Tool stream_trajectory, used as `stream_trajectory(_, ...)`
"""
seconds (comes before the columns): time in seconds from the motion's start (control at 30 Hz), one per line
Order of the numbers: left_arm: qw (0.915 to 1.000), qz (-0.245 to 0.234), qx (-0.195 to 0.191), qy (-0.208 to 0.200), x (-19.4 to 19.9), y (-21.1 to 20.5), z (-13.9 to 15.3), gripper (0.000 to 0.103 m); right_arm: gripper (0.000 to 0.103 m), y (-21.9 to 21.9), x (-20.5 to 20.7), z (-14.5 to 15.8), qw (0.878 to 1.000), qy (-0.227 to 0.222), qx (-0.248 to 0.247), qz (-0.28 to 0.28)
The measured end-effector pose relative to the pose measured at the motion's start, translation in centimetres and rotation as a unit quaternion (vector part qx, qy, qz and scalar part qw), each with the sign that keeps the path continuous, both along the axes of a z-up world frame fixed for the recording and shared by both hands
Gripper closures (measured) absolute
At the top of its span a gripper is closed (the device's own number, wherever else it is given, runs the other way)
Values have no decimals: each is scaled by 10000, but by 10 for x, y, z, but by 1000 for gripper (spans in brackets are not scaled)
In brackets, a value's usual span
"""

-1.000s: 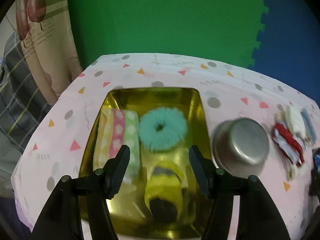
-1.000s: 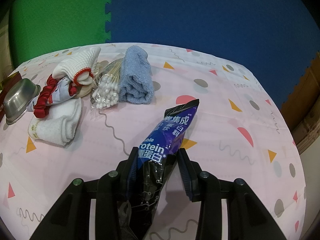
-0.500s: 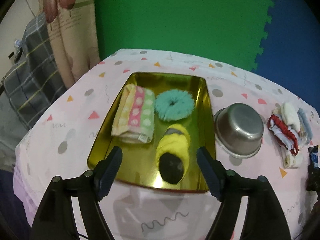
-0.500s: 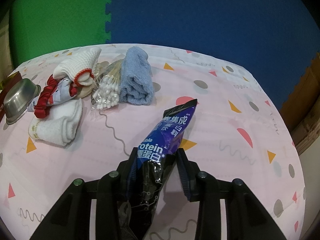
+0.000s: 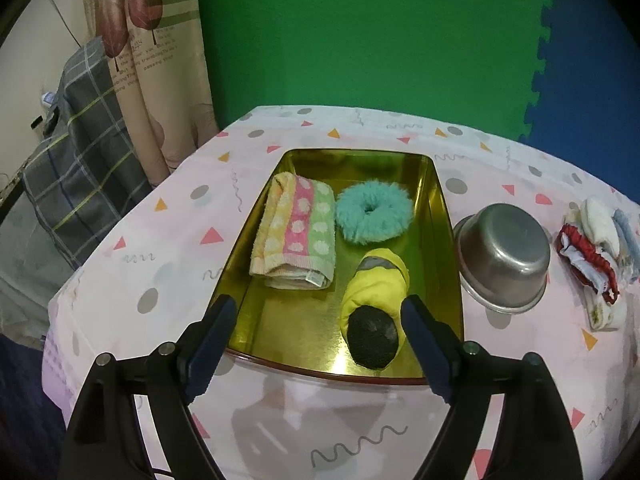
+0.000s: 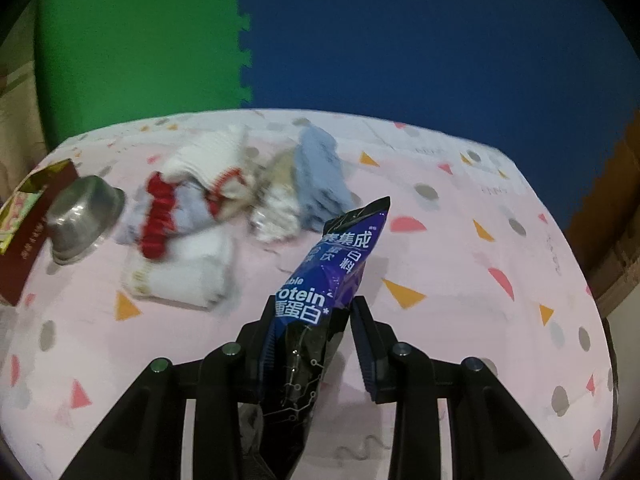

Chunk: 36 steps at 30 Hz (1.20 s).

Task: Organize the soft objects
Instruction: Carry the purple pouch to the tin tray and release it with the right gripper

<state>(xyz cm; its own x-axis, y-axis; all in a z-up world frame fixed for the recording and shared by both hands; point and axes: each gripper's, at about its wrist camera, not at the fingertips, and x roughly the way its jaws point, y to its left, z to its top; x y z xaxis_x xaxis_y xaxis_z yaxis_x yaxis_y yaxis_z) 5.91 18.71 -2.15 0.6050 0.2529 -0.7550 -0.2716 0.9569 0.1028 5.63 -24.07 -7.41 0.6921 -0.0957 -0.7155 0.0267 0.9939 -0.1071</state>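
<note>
Pink patterned tablecloth [image 5: 280, 420] under both grippers. My right gripper [image 6: 312, 328] pinches the protein pouch [image 6: 332, 280] low; I'd keep it upright and lift clear of the sock pile [image 6: 184, 248]. My left gripper [image 5: 316, 344] is opening, nothing between its fingers, over the gold tray's [image 5: 248, 312] near edge. Yellow sock [image 5: 376, 292], towel [image 5: 296, 232] and scrunchie [image 5: 374, 218] sit inside; the steel bowl [image 5: 502, 258] crowds the right rim.

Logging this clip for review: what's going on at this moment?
A person is sorting soft items with two handheld grippers. The gold tray holds a striped towel, a teal scrunchie and a yellow slipper. The left gripper is opening, empty, before the tray. The right gripper grips a purple protein pouch.
</note>
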Motion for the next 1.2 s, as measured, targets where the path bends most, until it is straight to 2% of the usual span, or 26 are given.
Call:
stream_trajectory(0.27,9997,181,-141,-14,-1,17,4,20,68,53,-3,18,9987,-101,-31,496)
stream_trajectory(0.5,9982,510,-315,-102,-3,43,10,20,68,98,-6,26,9953,-64,155,955)
stream_trajectory(0.63,9967,718,-362,-48,-2,59,8,20,68,125,-5,29,9913,-10,446,1238)
stream_trajectory(0.8,9950,927,-368,-63,-5,74,12,20,68,172,-4,33,9841,39,652,1649)
stream_trajectory(1.2,9890,1417,-373,-193,-15,117,23,20,68,294,8,46,9590,-10,600,2771)
